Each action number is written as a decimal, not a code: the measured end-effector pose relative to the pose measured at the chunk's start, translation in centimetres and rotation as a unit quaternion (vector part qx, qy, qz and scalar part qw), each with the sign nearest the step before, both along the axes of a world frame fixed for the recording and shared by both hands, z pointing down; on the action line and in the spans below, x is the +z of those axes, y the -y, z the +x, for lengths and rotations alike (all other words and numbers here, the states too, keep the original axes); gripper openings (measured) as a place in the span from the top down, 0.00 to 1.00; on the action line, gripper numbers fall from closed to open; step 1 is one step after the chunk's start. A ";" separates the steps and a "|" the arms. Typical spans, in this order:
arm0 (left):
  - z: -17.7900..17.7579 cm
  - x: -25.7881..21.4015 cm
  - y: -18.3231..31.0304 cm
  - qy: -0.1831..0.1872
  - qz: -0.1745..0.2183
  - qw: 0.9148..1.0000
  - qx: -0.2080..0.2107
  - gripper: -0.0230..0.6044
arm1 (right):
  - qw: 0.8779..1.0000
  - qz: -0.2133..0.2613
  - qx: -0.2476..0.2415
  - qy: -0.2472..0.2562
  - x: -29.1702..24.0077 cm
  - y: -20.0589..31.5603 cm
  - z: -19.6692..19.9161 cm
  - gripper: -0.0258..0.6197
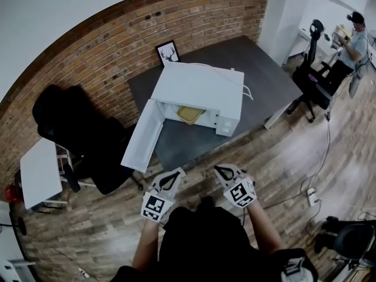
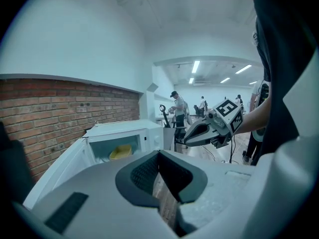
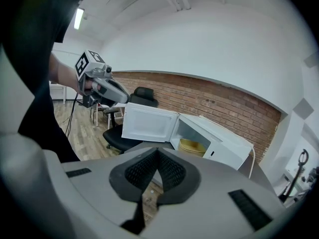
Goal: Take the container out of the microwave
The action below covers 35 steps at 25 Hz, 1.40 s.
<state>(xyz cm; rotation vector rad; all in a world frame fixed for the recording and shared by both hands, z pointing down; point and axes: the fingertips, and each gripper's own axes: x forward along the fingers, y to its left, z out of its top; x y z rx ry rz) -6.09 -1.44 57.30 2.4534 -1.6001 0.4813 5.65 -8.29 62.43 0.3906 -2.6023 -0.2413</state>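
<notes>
A white microwave (image 1: 200,87) stands on the dark grey table (image 1: 264,75), its door (image 1: 141,137) swung open to the left. Inside sits a yellow container (image 1: 189,114), also seen in the left gripper view (image 2: 120,153) and the right gripper view (image 3: 192,146). My left gripper (image 1: 176,173) and right gripper (image 1: 218,169) hover side by side over the wooden floor, just short of the table's front edge. Both are shut with nothing between the jaws. The left gripper's tips (image 2: 159,153) and the right gripper's tips (image 3: 157,151) point toward the microwave opening.
A black office chair (image 1: 88,140) and a small white table (image 1: 40,172) stand left of the open door. A framed deer picture (image 1: 168,53) leans on the brick wall. Another chair (image 1: 311,81) and a person (image 1: 352,40) are far right. A power strip (image 1: 311,197) lies on the floor.
</notes>
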 end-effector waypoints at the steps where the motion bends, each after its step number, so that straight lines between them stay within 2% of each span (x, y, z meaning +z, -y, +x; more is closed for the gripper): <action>1: 0.2 -0.1 0.2 0.000 0.002 1.000 -0.002 0.96 | 1.000 0.001 -0.003 -0.002 0.0 0.2 0.2 0.96; 6: 1.3 0.0 1.0 0.005 0.002 1.000 -0.005 0.96 | 1.000 0.001 -0.005 0.001 0.2 1.0 1.5 0.96; 9: 1.8 0.2 1.3 0.003 -0.013 1.000 -0.007 0.96 | 1.000 -0.003 -0.001 0.002 0.4 1.3 2.2 0.96; 16: 1.6 0.2 2.5 0.007 -0.019 1.000 -0.009 0.96 | 1.000 -0.018 0.010 0.006 1.1 2.0 3.1 0.96; 20: 1.2 0.5 3.2 0.009 -0.024 1.000 -0.003 0.96 | 1.000 -0.018 0.011 0.003 1.2 2.2 2.8 0.96; 26: 1.1 0.3 5.4 0.005 0.003 1.000 0.012 0.96 | 1.000 -0.011 0.018 0.000 1.1 3.4 2.6 0.96; 29: 0.9 0.8 6.0 -0.002 -0.010 1.000 0.016 0.96 | 1.000 -0.009 0.026 -0.004 1.0 4.0 2.6 0.96; 35: 0.2 1.3 8.0 -0.010 -0.011 0.999 0.033 0.96 | 0.999 -0.007 0.040 -0.015 1.3 5.4 2.1 0.96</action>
